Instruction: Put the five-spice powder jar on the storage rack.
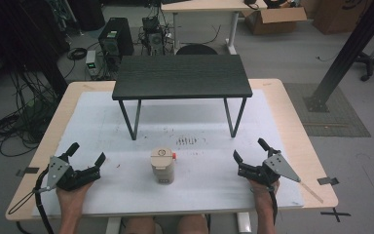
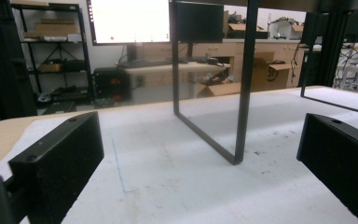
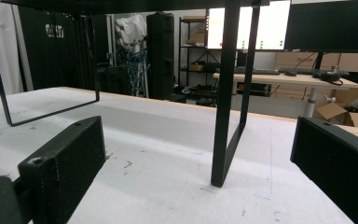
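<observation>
black shelf (image 1: pixel 182 76), white mat (image 1: pixel 102 126)

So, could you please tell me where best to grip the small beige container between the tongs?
Probably across the beige container's flat side walls, coming from the right with the open right tongs: it stands upright and free on the white mat, its red tab facing right.

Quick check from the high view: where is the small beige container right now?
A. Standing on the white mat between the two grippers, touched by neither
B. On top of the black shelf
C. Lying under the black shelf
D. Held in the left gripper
A: the beige container stands on the white mat, with the left gripper and right gripper open and well off to either side.
</observation>
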Action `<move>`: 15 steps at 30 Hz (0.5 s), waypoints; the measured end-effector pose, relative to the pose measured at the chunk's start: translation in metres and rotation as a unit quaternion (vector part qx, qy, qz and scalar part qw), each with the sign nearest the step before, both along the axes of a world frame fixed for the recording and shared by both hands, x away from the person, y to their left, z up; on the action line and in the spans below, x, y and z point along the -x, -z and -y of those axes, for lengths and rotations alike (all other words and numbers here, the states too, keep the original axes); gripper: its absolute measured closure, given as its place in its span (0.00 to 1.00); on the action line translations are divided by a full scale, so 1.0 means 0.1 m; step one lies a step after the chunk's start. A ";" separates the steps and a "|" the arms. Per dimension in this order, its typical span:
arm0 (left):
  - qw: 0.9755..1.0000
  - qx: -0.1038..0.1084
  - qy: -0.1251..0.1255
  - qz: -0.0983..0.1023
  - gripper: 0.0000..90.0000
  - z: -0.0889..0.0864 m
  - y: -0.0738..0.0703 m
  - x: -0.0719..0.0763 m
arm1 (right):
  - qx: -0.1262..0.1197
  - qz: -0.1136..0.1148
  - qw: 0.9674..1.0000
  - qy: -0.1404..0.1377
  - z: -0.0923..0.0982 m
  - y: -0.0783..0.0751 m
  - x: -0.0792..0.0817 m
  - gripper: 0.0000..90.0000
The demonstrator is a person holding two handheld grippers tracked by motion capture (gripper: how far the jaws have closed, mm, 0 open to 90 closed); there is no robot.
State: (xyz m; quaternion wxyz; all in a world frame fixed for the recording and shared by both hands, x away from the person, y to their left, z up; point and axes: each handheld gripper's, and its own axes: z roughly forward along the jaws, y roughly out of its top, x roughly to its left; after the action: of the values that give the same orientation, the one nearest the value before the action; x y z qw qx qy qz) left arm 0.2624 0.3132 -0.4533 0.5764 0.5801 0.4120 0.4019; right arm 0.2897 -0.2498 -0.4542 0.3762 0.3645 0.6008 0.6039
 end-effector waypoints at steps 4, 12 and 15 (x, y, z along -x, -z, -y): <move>1.000 0.002 -0.001 0.008 0.00 0.00 0.00 0.02 | 0.000 -0.002 1.000 -0.001 0.00 0.00 0.00 0.03; 1.000 0.000 -0.002 0.005 0.00 0.00 0.00 0.01 | 0.001 0.001 1.000 -0.002 0.00 0.00 0.00 0.02; 1.000 0.000 -0.002 0.003 0.00 0.00 0.00 0.01 | 0.002 0.003 1.000 -0.004 0.00 0.00 0.01 0.02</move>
State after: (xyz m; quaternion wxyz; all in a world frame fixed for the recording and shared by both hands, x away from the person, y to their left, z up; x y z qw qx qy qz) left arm 0.2618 0.3129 -0.4535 0.5767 0.5780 0.4115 0.4051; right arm 0.2892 -0.2495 -0.4542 0.3765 0.3597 0.6021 0.6052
